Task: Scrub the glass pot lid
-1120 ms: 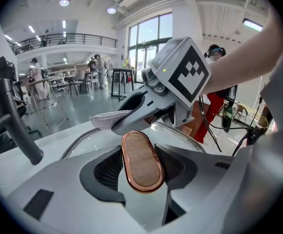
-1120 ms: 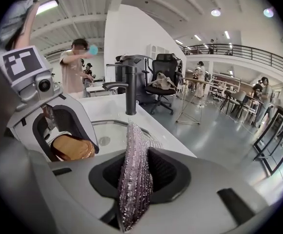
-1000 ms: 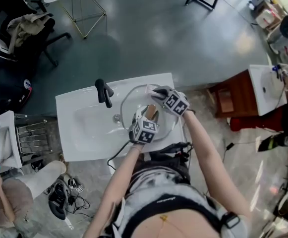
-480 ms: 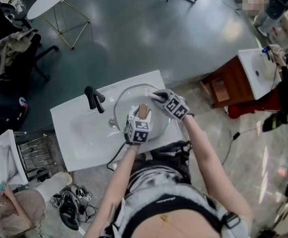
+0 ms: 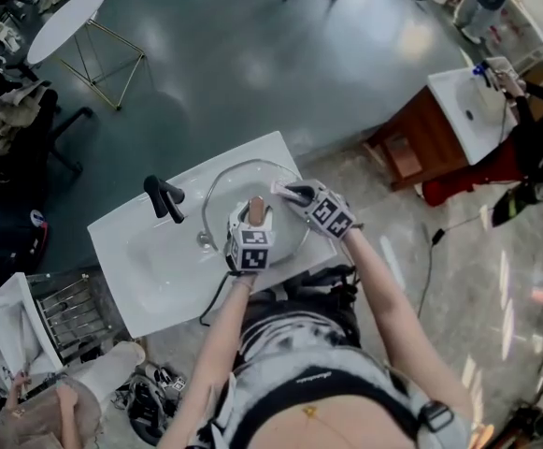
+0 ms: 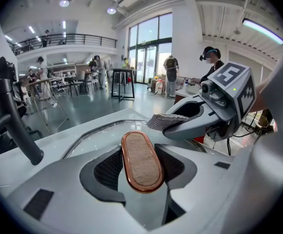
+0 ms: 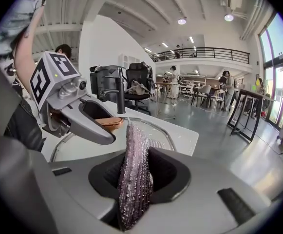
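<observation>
Glass lid [image 5: 229,187] — knob [image 6: 141,162] in left fingers [image 6: 107,171]

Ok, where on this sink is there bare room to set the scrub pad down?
Free: the sink basin left of the glass pot lid, between the black faucet and the near rim. Crowded: the right half, covered by the lid, with the left gripper clamped on its knob and the right gripper holding the scrub pad there.

Black faucet [image 5: 164,197] blocks the left of the white sink basin [image 5: 140,288]; bare basin between it and the round glass pot lid [image 5: 229,181] is free. My left gripper [image 5: 255,215], clamped on the lid, crowds my right gripper [image 5: 285,193] and its grey scouring cloth [image 7: 134,174]; lid's far rim open.
</observation>
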Tool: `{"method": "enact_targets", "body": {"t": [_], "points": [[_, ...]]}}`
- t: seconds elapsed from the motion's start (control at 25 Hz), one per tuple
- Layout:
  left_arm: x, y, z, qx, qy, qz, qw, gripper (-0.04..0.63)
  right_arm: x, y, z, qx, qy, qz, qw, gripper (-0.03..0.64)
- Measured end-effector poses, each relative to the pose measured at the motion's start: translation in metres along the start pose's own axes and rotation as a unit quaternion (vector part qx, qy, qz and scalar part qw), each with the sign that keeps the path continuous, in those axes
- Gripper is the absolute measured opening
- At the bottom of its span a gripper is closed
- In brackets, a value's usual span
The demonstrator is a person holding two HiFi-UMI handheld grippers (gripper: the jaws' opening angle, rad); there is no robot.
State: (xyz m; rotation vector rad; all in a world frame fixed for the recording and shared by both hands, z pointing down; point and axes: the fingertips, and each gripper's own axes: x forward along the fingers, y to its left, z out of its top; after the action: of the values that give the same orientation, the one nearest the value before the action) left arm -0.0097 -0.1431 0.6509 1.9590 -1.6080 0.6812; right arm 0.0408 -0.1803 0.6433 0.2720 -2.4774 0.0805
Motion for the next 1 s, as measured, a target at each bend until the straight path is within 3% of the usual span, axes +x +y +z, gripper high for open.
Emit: {"method": "enact_targets", "body": {"t": [0.48,1.0], "points": [[-0.001,-0.002,0.002,-0.001,-0.001,-0.002,1.0,0.201,-0.007,0.006,-0.008,-0.019,0.016,-0.011,1.0,0.101],[-0.004,-0.003,0.005,-0.003,0.001,-0.002,1.0,0.2,0.005,-0.003,0.005,-0.042,0.037,0.01,0.998,0.101]]}}
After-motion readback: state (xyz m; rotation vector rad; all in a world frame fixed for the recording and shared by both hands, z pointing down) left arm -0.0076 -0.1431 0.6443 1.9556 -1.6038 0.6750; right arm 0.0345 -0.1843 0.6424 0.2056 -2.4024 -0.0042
